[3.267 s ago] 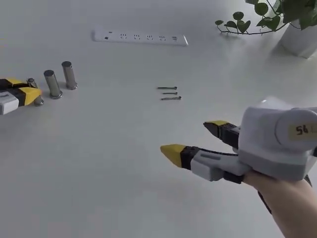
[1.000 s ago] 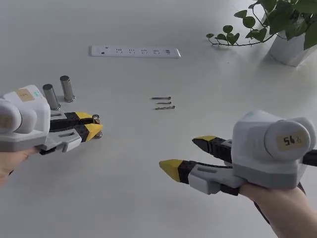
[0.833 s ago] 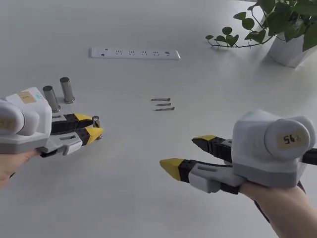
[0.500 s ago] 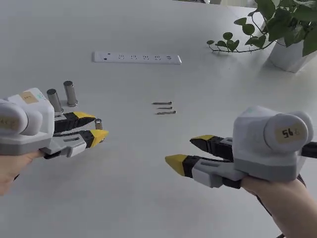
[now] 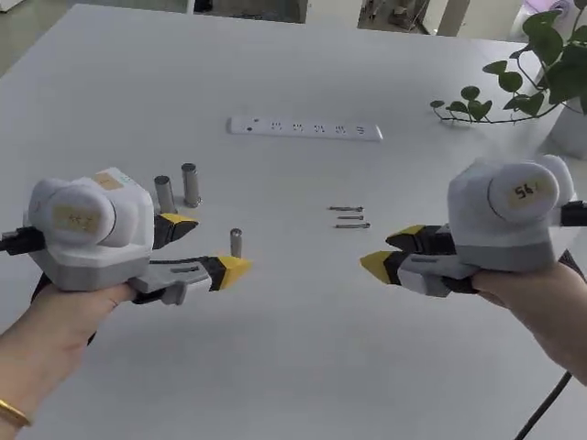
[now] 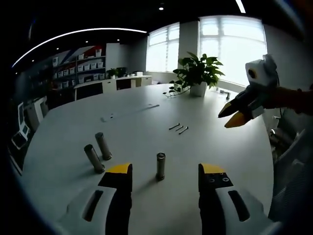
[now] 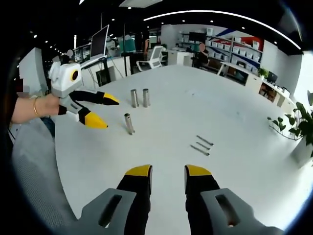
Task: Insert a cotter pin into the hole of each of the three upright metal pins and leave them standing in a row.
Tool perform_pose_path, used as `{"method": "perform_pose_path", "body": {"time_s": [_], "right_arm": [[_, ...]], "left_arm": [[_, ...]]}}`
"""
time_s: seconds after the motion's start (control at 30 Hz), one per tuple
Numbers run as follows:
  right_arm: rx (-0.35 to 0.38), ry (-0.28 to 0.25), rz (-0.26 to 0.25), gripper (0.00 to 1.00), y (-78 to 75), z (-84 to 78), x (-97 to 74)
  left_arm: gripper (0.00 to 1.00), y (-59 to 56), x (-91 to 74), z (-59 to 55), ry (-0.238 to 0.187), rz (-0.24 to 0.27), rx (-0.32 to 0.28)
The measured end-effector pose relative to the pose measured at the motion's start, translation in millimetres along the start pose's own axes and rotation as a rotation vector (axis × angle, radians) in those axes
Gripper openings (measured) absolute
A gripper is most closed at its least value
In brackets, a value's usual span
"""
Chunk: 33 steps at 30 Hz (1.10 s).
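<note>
The left gripper hovers low over the white worktop, held in a person's hand. Its fingers are spread wide with nothing between them. One metal pin stands upright on the worktop just ahead of the fingertips. In the left gripper view it sits in line with the gap between them, touching neither. Two more metal pins stand upright close together, behind it and farther to the left, apart from the first.

The right gripper is held above the worktop on the right, pointing toward the left gripper, well apart from it. Its fingers are parted by a narrow gap and carry nothing.

Three cotter pins lie flat, side by side, near the middle of the worktop, between the two grippers and a little beyond them. A white power strip lies farther back, and a potted plant stands at the far right.
</note>
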State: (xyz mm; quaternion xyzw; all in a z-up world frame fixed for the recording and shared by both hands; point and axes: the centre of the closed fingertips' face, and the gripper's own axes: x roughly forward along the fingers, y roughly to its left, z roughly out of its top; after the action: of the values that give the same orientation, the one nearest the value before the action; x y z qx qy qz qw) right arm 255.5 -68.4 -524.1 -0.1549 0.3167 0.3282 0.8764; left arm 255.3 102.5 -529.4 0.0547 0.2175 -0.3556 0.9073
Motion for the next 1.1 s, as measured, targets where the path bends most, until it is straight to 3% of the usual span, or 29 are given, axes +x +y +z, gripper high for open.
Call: {"method": "perform_pose_path", "body": {"time_s": [0.27,0.43,0.57,0.67,1.1], "right_arm": [[-0.068,0.044,0.025,0.18,-20.4,10.4,15.8],[-0.059,0.059,0.032,0.14,-37.6,12.8,30.0],[-0.139,0.098,0.015,0.11,-49.5,9.3,40.7],[-0.208,0.156,-0.017,0.09,-64.0,2.7,50.2],[-0.244,0.242,0.039,0.05,-80.5,-8.3,86.6]], "left_arm": [[0.56,-7.1,-14.1,-4.0,0.011,0.027,-0.039],[0.58,-10.1,-17.0,-8.8,0.023,0.050,-0.051],[0.57,-9.6,-22.1,-6.3,0.015,0.087,-0.041],[0.57,-11.6,-24.8,-6.0,0.018,0.088,-0.034],[0.57,-10.4,-31.1,-16.6,0.036,0.113,-0.051]]}}
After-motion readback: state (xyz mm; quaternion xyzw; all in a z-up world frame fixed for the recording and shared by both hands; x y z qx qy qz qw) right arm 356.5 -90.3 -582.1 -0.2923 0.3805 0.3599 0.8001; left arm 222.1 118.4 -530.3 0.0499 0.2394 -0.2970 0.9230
